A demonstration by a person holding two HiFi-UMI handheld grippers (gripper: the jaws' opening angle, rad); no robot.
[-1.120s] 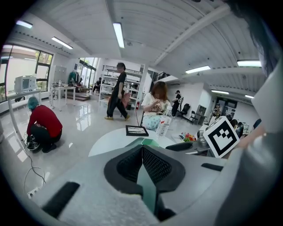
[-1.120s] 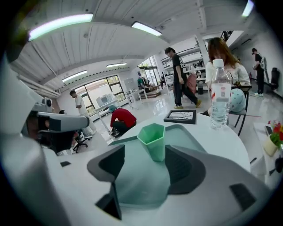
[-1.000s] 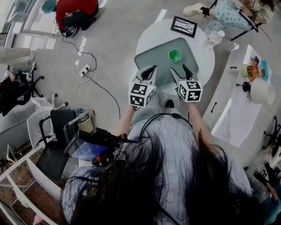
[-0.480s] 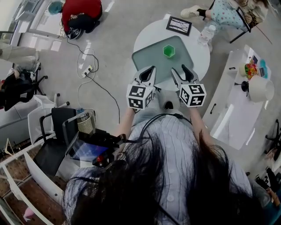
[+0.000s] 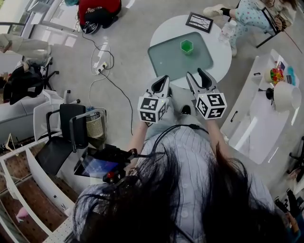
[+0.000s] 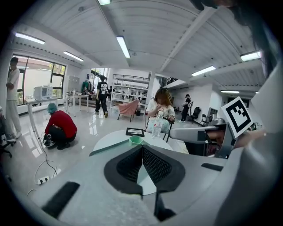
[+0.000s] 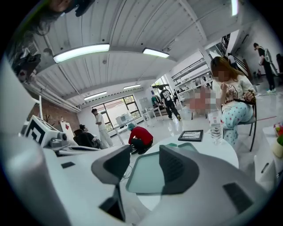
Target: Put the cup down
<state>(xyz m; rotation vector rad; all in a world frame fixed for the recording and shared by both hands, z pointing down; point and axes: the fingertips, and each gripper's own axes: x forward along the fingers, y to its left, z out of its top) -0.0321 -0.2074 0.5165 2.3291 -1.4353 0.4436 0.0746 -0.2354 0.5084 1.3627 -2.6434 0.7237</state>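
Note:
A small green cup stands alone on a grey-green mat on the round white table, far ahead of both grippers. In the left gripper view the cup shows just above the jaws. My left gripper hovers at the table's near edge; its pads meet, shut on nothing. To its right, my right gripper is at the same height. Its jaws stand apart and are closing, with nothing between them, only the mat beyond.
A black picture frame and a water bottle sit at the table's far side, by a seated person. A person in red crouches on the floor by cables. A side counter stands right, a chair left.
Both grippers have drawn back from over the mat to the table's near edge. The right jaws have narrowed. The cup stays put on the mat.

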